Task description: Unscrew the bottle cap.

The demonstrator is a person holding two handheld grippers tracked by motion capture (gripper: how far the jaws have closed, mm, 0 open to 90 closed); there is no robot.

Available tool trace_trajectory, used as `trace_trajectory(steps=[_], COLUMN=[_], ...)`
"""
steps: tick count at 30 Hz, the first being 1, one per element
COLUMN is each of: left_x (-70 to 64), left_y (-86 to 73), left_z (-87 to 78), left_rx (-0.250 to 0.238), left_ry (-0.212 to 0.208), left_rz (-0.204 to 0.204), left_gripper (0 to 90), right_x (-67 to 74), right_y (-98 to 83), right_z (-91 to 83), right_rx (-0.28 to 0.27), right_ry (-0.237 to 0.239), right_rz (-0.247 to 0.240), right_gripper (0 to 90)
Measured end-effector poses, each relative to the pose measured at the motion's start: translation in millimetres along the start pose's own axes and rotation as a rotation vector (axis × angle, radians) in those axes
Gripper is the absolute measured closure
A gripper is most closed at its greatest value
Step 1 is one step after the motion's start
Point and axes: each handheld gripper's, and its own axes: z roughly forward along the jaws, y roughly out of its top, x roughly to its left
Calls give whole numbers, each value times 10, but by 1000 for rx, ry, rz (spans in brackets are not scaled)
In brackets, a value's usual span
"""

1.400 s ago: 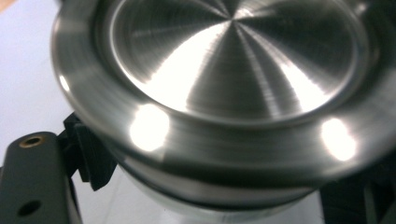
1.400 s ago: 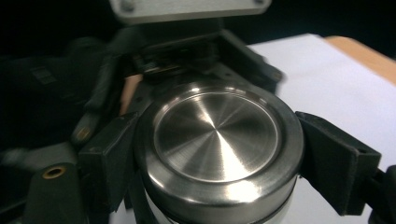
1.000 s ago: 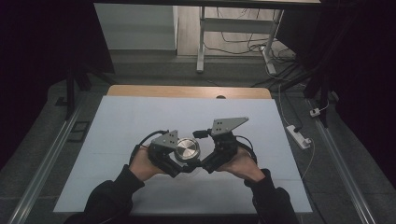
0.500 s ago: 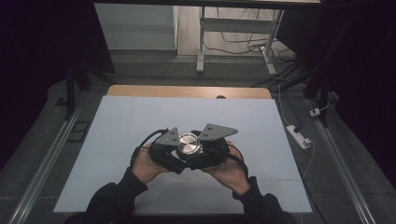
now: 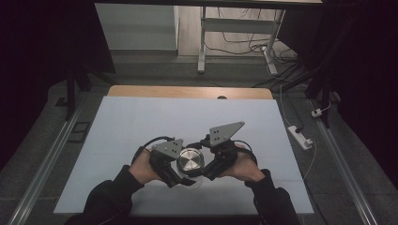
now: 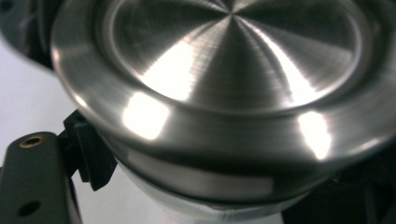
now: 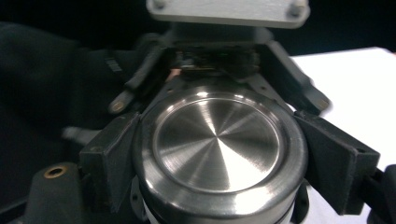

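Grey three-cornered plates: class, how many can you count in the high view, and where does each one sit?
2. One grey plate tops the left tool, left of the metal lid; the other grey plate tops the right tool, right of the lid.

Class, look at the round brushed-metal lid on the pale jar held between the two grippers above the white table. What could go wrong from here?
1. The round brushed-metal lid is smooth and shiny; the right gripper, whose jaws have just been closing on its rim, might slip when twisting.
2. The left gripper clamps the pale jar body just under the lid; if that hold gives, the jar may spin instead of opening.
3. Held above the white table, a lost grip could drop it.
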Motion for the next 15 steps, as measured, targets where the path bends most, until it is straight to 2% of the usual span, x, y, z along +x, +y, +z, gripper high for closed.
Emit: trace_trajectory(steps=[2, 3, 6, 9, 11, 12, 14, 15], left_x=[2, 10, 45, 94, 125, 128, 125, 118], left_y=[-3, 0, 1, -45, -74, -79, -73, -65], left_z=[7, -3, -57, -101, -113, -114, -107, -103], left_rx=[-10, -15, -18, -21, -30, -28, -26, -23], left_ry=[2, 24, 159, 295, 335, 354, 376, 381], left_rz=[-4, -15, -93, -165, -205, -214, -228, -227], left_gripper=[157, 157, 157, 157, 157, 157, 157, 158], right_x=[-17, -20, -12, 41, 85, 103, 125, 138], right_y=[-27, -26, 35, 124, 160, 168, 169, 164], right_z=[-1, -2, -49, -111, -93, -66, 10, 57], right_rx=[-15, -22, -29, -48, -35, -30, -7, 7], right_ry=[41, 34, -86, -259, -390, -437, -509, -533], right_rz=[11, 17, 43, 60, 68, 74, 93, 85], right_gripper=[177, 151, 38, 19, 35, 45, 68, 70])
